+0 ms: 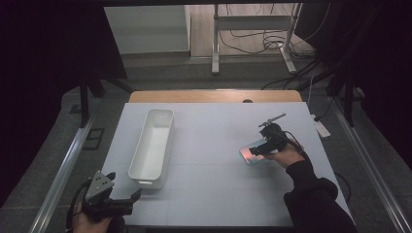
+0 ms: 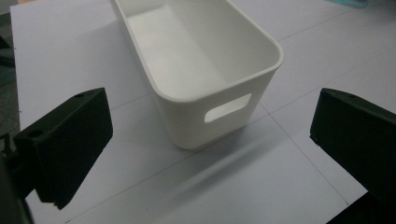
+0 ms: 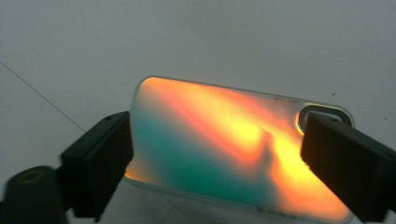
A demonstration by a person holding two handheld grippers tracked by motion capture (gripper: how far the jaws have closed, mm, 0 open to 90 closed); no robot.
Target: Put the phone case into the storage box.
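High view: white table (image 1: 214,194); long white bin (image 1: 152,145) left of centre, lying lengthwise away from the person. Right gripper (image 1: 256,151) lowered over a phone case (image 1: 248,156), flat on the table at right of centre, well apart from the bin. Left gripper (image 1: 127,200) rests near the table's front left corner, just short of the bin's near end

Left gripper view: jaws spread wide, nothing between them; bin (image 2: 196,70) ahead, empty, handle slot in its near wall

Right gripper view: case (image 3: 224,149) lies flat, iridescent orange and teal, camera cut-out at its right end; jaws straddle it at the two short ends, left pad touching or nearly so, grip not plainly made

Handling, judged: light, thin, somewhat flexible shell; glossy, likely slippery; may bow if squeezed end to end. Best hold: across the narrow width, on the rims, gently
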